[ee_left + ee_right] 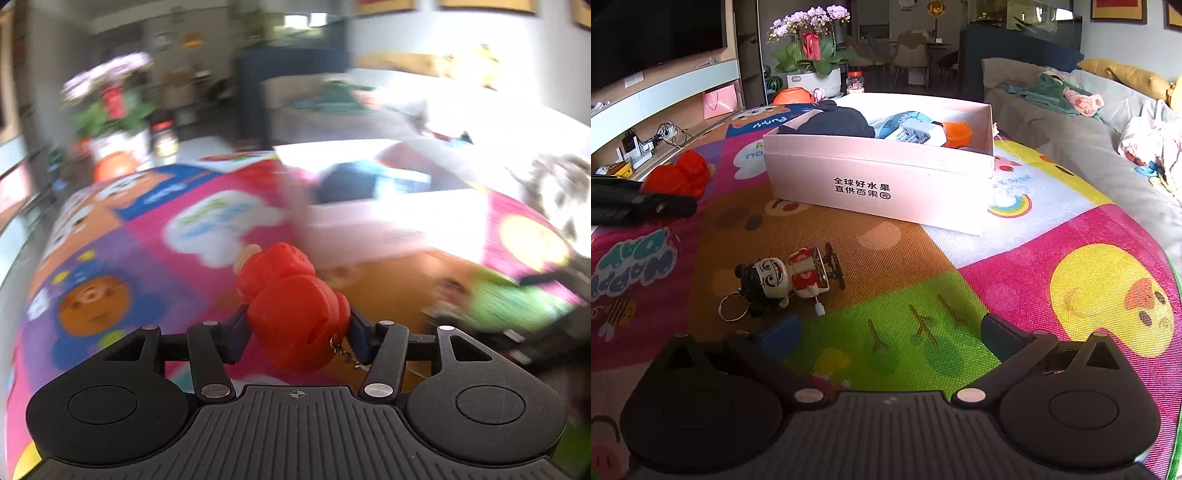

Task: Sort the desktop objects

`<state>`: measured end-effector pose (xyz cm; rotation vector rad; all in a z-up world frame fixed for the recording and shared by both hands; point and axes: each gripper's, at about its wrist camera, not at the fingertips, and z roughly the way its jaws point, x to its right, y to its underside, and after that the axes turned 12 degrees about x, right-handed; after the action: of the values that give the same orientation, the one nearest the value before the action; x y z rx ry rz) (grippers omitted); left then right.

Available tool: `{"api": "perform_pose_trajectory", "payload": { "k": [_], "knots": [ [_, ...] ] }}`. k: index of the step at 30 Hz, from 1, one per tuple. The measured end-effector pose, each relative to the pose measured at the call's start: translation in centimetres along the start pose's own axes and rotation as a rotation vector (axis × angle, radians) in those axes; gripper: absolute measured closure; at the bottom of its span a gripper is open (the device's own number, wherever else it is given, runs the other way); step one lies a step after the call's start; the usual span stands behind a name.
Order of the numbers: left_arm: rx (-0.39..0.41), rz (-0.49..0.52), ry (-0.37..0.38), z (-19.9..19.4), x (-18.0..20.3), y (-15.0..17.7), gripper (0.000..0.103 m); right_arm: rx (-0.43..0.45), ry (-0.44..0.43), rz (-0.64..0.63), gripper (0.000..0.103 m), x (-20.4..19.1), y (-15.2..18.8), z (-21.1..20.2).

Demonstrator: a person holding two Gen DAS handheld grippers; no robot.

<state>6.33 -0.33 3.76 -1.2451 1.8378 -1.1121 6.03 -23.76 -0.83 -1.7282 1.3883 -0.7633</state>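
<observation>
Gripping the red toy [291, 314] left of the box [879, 177], left tongs [297, 332] clenched; right tongs [886, 332] released over open mat [1015, 258]

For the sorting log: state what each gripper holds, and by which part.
Left gripper pinches the red toy by its rounded lower body. Right gripper holds nothing.

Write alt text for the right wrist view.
The open right gripper hovers over a colourful play mat, near a wind-up doll lying on it. Behind sits a pink box of items; at left, the left gripper holds a red toy.
</observation>
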Motion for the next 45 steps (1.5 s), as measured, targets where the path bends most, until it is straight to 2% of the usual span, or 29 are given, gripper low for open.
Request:
{"api": "perform_pose_trajectory", "payload": {
  "k": [2, 6, 10, 13, 16, 19, 22, 24, 27, 29, 30, 33, 37, 39, 42, 45],
  "knots": [
    [-0.021, 0.025, 0.047, -0.3, 1.3, 0.7, 0.043, 0.0, 0.0, 0.0, 0.0, 0.0, 0.0, 0.0],
    [-0.047, 0.047, 0.075, -0.4, 2.7, 1.9, 0.02, 0.0, 0.002, 0.0, 0.0, -0.1, 0.0, 0.1],
    [-0.067, 0.061, 0.086, -0.7, 2.9, 2.7, 0.009, -0.001, 0.002, -0.001, 0.0, -0.1, 0.0, 0.1],
    [-0.079, 0.078, 0.052, -0.7, 2.7, 3.0, 0.008, -0.003, 0.001, 0.0, 0.0, -0.1, 0.0, 0.2],
    [-0.1, 0.062, -0.037, -0.2, 1.8, 3.5, 0.004, -0.008, -0.003, 0.003, 0.0, 0.0, 0.0, 0.2],
    [-0.101, -0.025, -0.093, -0.1, 0.6, 3.8, 0.003, -0.01, -0.003, 0.001, 0.0, -0.1, -0.1, 0.2],
    [-0.094, -0.099, -0.109, -0.2, 0.0, 4.3, 0.002, -0.018, -0.005, -0.003, 0.0, -0.2, -0.3, 0.3],
    [-0.081, -0.095, -0.104, -0.6, 0.1, 4.5, 0.002, -0.024, -0.08, 0.014, 0.0, -0.3, -1.5, 0.1],
    [-0.065, -0.097, -0.088, -0.9, 0.2, 4.6, 0.002, 0.098, -0.189, -0.03, 0.0, -1.7, -5.4, -1.1],
    [-0.05, -0.098, -0.1, -1.1, 0.4, 4.6, 0.002, 0.178, -0.208, -0.086, 0.0, -3.2, -8.6, -0.9],
    [-0.042, -0.1, -0.106, -1.2, 0.5, 4.7, 0.002, 0.19, -0.222, -0.088, 0.0, -3.8, -10.5, -0.1],
    [-0.016, -0.119, -0.11, -1.5, 0.2, 4.7, 0.001, 0.109, -0.286, -0.003, 0.0, -4.7, -15.4, 4.8],
    [-0.008, -0.206, -0.1, -1.7, -1.2, 4.9, 0.001, -0.088, -0.257, 0.184, 0.0, -5.1, -19.6, 14.2],
    [-0.004, -0.244, -0.096, -1.8, -1.7, 5.0, 0.001, -0.172, -0.272, 0.267, 0.0, -5.4, -20.1, 17.5],
    [0.006, -0.269, -0.084, -1.9, -2.1, 5.1, 0.0, -0.246, -0.272, 0.296, 0.0, -7.0, -19.6, 20.3],
    [0.012, -0.277, -0.073, -1.9, -2.2, 5.1, 0.0, -0.239, -0.19, 0.27, 0.0, -8.8, -19.1, 20.3]
  ]
}}
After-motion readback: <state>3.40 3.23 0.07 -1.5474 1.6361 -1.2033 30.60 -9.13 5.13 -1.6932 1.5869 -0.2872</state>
